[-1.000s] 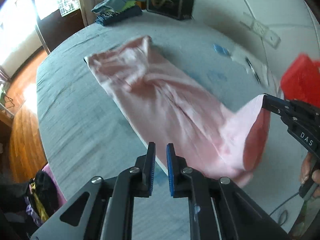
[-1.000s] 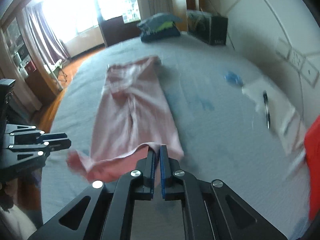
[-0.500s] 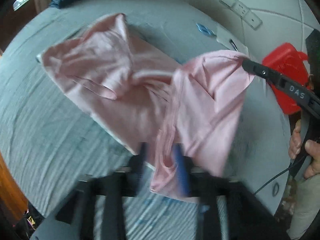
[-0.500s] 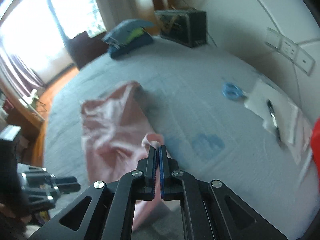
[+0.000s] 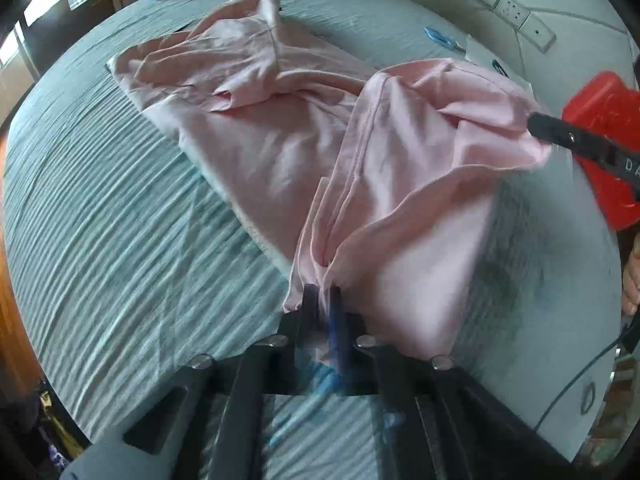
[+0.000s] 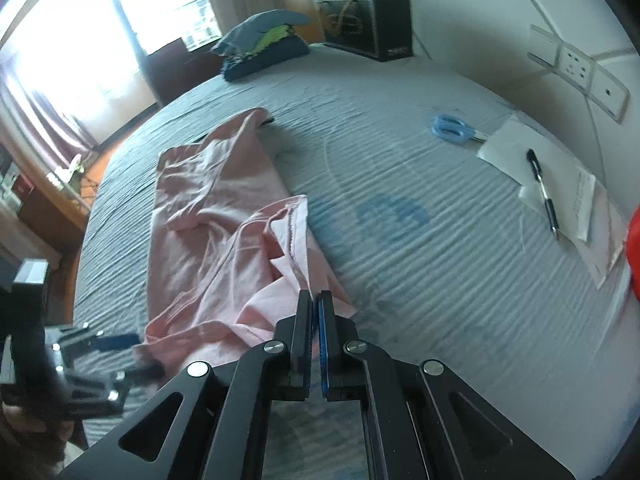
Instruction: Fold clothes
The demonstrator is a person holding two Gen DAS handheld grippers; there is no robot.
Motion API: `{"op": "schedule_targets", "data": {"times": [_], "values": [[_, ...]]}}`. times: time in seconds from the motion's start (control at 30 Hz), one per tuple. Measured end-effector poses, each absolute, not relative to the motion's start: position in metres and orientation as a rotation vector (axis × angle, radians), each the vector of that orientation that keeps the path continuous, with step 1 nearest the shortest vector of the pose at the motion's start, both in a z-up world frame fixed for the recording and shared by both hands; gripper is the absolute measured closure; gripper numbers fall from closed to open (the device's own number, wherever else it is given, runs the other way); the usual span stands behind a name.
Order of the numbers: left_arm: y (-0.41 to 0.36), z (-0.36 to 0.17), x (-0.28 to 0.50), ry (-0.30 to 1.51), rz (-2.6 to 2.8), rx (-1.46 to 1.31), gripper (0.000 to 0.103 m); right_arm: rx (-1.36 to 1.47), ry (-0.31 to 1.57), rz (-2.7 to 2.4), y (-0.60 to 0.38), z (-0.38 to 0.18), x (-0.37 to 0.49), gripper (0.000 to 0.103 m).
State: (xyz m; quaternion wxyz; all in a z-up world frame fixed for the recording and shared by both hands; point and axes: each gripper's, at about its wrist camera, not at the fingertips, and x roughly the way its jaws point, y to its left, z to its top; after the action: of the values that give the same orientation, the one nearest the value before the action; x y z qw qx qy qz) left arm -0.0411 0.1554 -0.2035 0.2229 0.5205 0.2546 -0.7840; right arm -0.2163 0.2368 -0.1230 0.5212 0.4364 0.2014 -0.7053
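Observation:
A pink garment (image 5: 260, 132) lies on the grey striped cloth of the table (image 5: 100, 240); its far half is flat and wrinkled, its near end is lifted and doubled back. My left gripper (image 5: 322, 294) is shut on one near corner of the hem. My right gripper (image 6: 315, 296) is shut on the other near corner; it shows in the left wrist view (image 5: 536, 124) at right, holding the cloth up. The garment also shows in the right wrist view (image 6: 208, 232), with the left gripper (image 6: 116, 340) at lower left.
A pile of dark clothes (image 6: 264, 46) and a black box (image 6: 366, 24) stand at the far end. Blue scissors (image 6: 452, 128), paper with a pen (image 6: 540, 180) and a red object (image 5: 600, 140) lie at right by the wall. The table edge drops to wooden floor at left.
The left gripper went from open and empty to shut on the hem corner. Both grippers have carried the near end of the garment up and toward the far end.

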Motion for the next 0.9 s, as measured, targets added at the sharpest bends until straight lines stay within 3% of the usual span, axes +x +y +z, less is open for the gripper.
{"op": "schedule_targets", "data": {"times": [0.17, 0.4, 0.53, 0.6, 0.63, 0.67, 0.7, 0.73, 0.77, 0.9], "values": [[0.129, -0.141, -0.046, 0.539, -2.242, 1.259, 0.098, 0.962, 0.516, -1.67, 0.21, -0.098, -0.215, 0.1], [-0.008, -0.07, -0.042, 0.521, -2.207, 1.059, 0.098, 0.804, 0.456, -1.666, 0.121, -0.036, -0.231, 0.1], [-0.084, -0.079, -0.055, 0.535, -2.163, 1.082, 0.097, 0.79, 0.447, -1.642, 0.042, -0.03, -0.251, 0.1], [-0.116, -0.101, -0.069, 0.571, -2.148, 1.206, 0.092, 0.835, 0.461, -1.633, 0.003, -0.04, -0.26, 0.092], [-0.126, -0.11, -0.074, 0.589, -2.141, 1.252, 0.08, 0.881, 0.461, -1.641, -0.009, -0.047, -0.265, 0.085], [-0.133, -0.115, -0.076, 0.605, -2.144, 1.267, 0.058, 0.93, 0.457, -1.651, -0.021, -0.054, -0.269, 0.085], [-0.139, -0.12, -0.077, 0.621, -2.147, 1.281, 0.045, 0.965, 0.44, -1.647, -0.025, -0.059, -0.272, 0.085], [-0.143, -0.121, -0.076, 0.635, -2.151, 1.274, 0.021, 0.999, 0.425, -1.645, -0.025, -0.064, -0.274, 0.083], [-0.145, -0.121, -0.074, 0.65, -2.158, 1.263, 0.012, 1.035, 0.421, -1.658, -0.02, -0.07, -0.277, 0.082], [-0.136, -0.128, -0.066, 0.74, -2.193, 1.307, 0.013, 1.16, 0.412, -1.69, 0.021, -0.092, -0.279, 0.081]]}}
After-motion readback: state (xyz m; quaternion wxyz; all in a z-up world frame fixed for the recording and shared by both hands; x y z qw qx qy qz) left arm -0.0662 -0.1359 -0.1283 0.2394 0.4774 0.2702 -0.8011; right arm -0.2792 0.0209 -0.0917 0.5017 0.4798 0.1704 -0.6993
